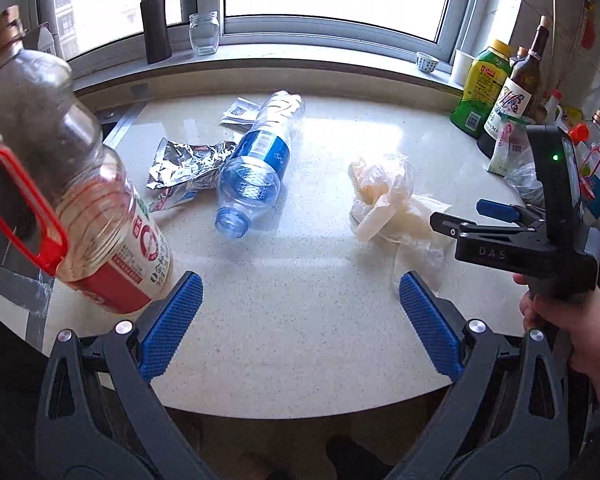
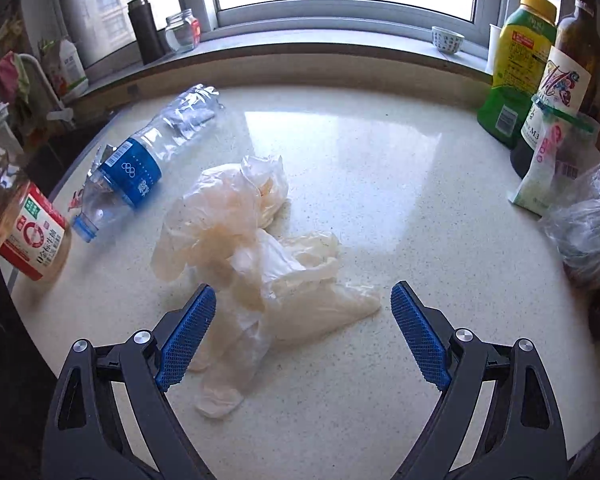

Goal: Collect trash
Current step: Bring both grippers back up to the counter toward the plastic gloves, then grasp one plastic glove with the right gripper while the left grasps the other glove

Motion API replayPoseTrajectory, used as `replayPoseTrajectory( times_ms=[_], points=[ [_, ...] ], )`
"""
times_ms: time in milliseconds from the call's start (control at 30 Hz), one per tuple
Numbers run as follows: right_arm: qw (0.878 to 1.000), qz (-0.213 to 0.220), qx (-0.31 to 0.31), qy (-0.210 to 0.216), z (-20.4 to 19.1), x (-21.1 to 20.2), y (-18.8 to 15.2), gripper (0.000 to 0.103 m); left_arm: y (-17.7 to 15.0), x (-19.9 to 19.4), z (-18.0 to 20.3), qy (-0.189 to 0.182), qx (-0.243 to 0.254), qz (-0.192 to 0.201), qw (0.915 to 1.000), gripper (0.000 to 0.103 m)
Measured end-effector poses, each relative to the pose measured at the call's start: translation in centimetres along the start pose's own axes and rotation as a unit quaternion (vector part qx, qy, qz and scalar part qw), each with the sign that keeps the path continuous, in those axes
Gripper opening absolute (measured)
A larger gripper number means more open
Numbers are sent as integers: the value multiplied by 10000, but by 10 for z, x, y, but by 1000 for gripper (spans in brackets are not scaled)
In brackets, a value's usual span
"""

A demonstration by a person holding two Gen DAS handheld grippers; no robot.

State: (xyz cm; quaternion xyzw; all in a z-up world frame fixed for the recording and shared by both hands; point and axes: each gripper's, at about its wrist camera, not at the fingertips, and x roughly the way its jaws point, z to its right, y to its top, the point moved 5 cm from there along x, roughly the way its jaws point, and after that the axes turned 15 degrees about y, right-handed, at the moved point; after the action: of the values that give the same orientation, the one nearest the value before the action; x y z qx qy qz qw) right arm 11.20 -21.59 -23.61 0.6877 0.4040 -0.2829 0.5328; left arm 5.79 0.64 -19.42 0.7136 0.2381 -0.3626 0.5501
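On the pale counter [image 1: 300, 272] lie an empty blue-label water bottle [image 1: 256, 164], crumpled silver foil [image 1: 184, 168], a paper slip [image 1: 239, 114] and crumpled clear plastic gloves [image 1: 384, 200]. My left gripper [image 1: 300, 320] is open and empty above the counter's front. My right gripper [image 2: 302, 328] is open, its fingers on either side of the near end of the gloves [image 2: 256, 240]; it also shows in the left wrist view [image 1: 484, 216]. The water bottle [image 2: 140, 164] lies left of the gloves.
A large oil bottle with red handle [image 1: 60, 184] stands at the left edge, also in the right wrist view [image 2: 24, 220]. Sauce and wine bottles [image 1: 496, 92], a bag [image 2: 548, 168] and a wrapped bundle [image 2: 592, 216] crowd the right. A flask [image 1: 155, 26], jar [image 1: 204, 34] and cup [image 1: 427, 62] sit on the sill.
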Motion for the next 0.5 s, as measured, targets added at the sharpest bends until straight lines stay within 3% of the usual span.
replayPoseTrajectory(
  times_ms=[67,133,167,233,333,500],
  points=[
    [9996,-151,46,244,5,12,4,74,12,10,12,-5,-18,-34,10000,96],
    [9988,-294,59,387,8,21,5,48,23,16,17,34,14,-64,10000,96],
    [9983,-339,72,474,9,23,5,45,26,18,19,37,31,-92,9999,96],
    [9970,-360,137,668,11,24,3,28,33,23,25,-4,11,-138,9999,96],
    [9945,-311,333,948,17,16,1,13,39,32,37,-130,22,-256,9996,96],
    [9888,55,549,1386,22,-23,7,10,50,46,67,-363,212,-374,9984,96]
  ],
)
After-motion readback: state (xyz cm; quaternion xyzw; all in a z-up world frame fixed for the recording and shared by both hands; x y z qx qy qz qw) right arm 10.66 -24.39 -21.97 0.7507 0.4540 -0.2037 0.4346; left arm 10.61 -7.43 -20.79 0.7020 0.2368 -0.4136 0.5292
